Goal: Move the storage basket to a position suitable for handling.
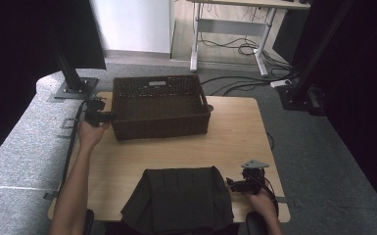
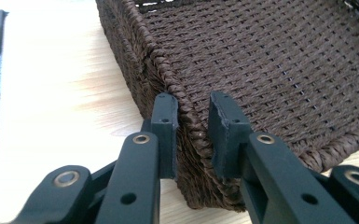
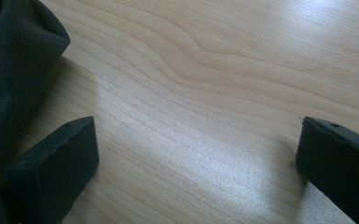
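Observation:
A dark brown woven basket (image 1: 159, 105) stands at the back of the wooden table (image 1: 235, 142). My left gripper (image 1: 108, 116) is at its left end. In the left gripper view the left gripper (image 2: 191, 126) is shut on the basket's rim (image 2: 193, 122), one jaw outside the wall and one inside. A folded dark grey cloth (image 1: 178, 198) lies at the table's front edge. My right gripper (image 1: 231, 184) rests just right of the cloth. In the right gripper view the right gripper (image 3: 198, 149) stands open over bare wood, with the cloth (image 3: 14, 65) beside its left jaw.
The basket holds nothing that I can see. Bare table (image 3: 205, 70) lies between basket and cloth and to the right. A black stand base (image 1: 76, 88) sits behind the table's left corner. Cables (image 1: 245, 49) run over the floor at the back.

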Available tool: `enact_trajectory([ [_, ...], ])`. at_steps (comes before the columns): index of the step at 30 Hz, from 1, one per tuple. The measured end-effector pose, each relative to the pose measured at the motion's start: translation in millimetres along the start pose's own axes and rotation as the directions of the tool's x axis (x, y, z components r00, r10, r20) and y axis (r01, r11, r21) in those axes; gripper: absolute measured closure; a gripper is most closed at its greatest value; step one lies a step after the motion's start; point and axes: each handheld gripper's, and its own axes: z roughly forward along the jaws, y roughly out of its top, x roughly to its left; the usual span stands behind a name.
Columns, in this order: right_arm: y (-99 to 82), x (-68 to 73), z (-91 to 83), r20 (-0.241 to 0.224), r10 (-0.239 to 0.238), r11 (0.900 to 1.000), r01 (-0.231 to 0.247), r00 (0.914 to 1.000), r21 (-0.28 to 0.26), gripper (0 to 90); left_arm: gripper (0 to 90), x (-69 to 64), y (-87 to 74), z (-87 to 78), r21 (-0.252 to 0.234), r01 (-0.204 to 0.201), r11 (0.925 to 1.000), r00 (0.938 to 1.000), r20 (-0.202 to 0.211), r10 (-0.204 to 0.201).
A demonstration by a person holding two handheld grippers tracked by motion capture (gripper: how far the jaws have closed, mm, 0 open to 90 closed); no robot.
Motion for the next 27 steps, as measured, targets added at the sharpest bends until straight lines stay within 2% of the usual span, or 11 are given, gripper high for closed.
enact_trajectory([
  [9, 0.0, 0.0, 0.0, 0.000, 0.000, 1.0000, 0.000, 1.0000, 0.000, 0.0, 74.8, -20.3, -3.6, 0.3, 0.002, -0.042, 0.9991, 0.9987, 0.029, 0.042],
  [15, 0.0, 0.0, 0.0, 0.000, 0.000, 1.0000, 0.000, 1.0000, 0.000, 0.0, 74.6, -34.0, -9.3, -1.6, -0.008, -0.055, 0.9985, 0.9968, 0.058, 0.055],
  [27, -0.1, 0.1, 0.0, 0.000, 0.000, 1.0000, 0.000, 1.0000, 0.000, 0.0, 74.1, -63.1, -25.4, -12.7, -0.007, -0.102, 0.9948, 0.9912, 0.084, 0.102],
])
